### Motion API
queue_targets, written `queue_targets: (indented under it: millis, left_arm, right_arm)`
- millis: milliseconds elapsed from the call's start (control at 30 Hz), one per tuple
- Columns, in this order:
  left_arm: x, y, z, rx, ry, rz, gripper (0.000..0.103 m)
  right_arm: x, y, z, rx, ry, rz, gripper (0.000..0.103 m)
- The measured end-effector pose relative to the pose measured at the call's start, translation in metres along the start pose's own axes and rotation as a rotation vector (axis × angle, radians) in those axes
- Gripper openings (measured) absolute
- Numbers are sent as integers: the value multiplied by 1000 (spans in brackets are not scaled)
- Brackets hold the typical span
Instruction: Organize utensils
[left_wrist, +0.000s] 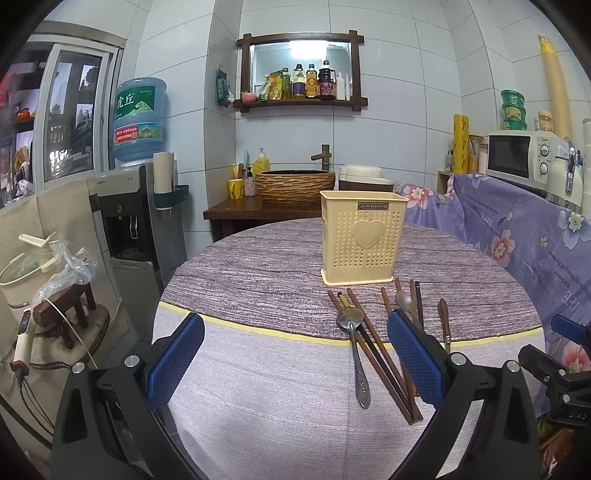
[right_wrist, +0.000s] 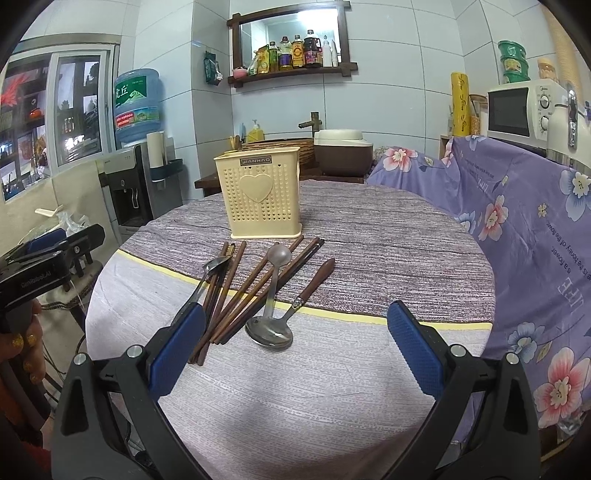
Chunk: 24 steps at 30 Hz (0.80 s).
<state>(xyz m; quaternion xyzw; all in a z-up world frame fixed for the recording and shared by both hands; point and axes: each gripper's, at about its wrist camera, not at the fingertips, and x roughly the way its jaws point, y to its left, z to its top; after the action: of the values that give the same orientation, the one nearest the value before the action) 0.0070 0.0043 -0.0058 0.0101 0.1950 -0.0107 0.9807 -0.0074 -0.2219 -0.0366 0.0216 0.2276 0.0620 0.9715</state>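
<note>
A cream perforated utensil holder (left_wrist: 362, 240) with a heart stands upright mid-table; it also shows in the right wrist view (right_wrist: 263, 195). In front of it lie several brown chopsticks (right_wrist: 236, 299), a metal spoon (left_wrist: 355, 347), a second metal spoon (right_wrist: 271, 295) and a wood-handled spoon (right_wrist: 312, 282). The chopsticks (left_wrist: 384, 354) lie beside the first spoon in the left wrist view. My left gripper (left_wrist: 295, 332) is open and empty above the near table, left of the utensils. My right gripper (right_wrist: 295, 325) is open and empty, just short of the spoon bowls.
The round table (left_wrist: 258, 369) has a striped cloth. A floral purple sheet (right_wrist: 524, 229) covers furniture on the right, with a microwave (right_wrist: 517, 107) on it. A water dispenser (left_wrist: 140, 221) and a stool with clutter (left_wrist: 62, 314) stand left. A basin (left_wrist: 295, 184) is behind the table.
</note>
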Motion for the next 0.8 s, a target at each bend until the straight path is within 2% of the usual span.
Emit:
queue_targets:
  millis: [100, 333, 433, 633, 700, 800]
  left_arm:
    - [6, 2, -1, -7, 19, 8, 98]
    - [40, 10, -8, 23, 153, -26, 98]
    - [57, 12, -8, 22, 203, -74, 95]
    - [89, 0, -5, 28, 292, -174, 77]
    - [98, -1, -4, 6, 315, -196, 74]
    - [108, -2, -2, -10, 335, -207, 71]
  right_arm:
    - [3, -2, -1, 2, 11, 0, 97]
    - [31, -15, 2, 5, 101, -40, 97]
    - [49, -21, 5, 12, 149, -43, 96]
    - [89, -26, 20, 28, 224, -23, 79]
    - [107, -29, 25, 58, 265, -19, 67]
    - [130, -30, 30, 85, 309, -24, 59]
